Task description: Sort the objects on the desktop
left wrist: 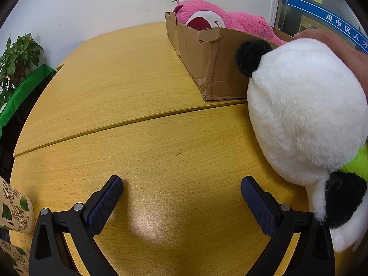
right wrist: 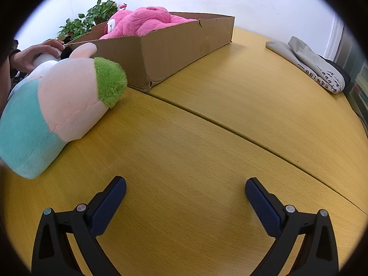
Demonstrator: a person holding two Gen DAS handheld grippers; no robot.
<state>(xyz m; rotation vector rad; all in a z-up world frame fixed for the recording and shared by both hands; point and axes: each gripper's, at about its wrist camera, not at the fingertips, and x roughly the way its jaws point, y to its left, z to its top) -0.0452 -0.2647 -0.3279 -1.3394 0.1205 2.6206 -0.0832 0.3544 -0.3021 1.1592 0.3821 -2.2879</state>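
A white and black panda plush (left wrist: 308, 124) lies on the yellow wooden table (left wrist: 142, 105) at the right of the left wrist view, with a bare hand (left wrist: 333, 46) on it. My left gripper (left wrist: 181, 184) is open and empty, just left of the panda. A cardboard box (left wrist: 207, 57) behind holds a pink bear plush (left wrist: 220, 20). In the right wrist view a pink, teal and green plush (right wrist: 57, 115) lies at the left, in front of the box (right wrist: 172, 46) with the pink bear (right wrist: 142, 23). My right gripper (right wrist: 185, 184) is open and empty over bare table.
A leaf-print paper cup (left wrist: 13, 209) stands at the left table edge. A potted plant (left wrist: 16, 57) is beyond the table. A folded grey cloth bag (right wrist: 310, 62) lies at the far right. A seam (right wrist: 230, 126) crosses the table top.
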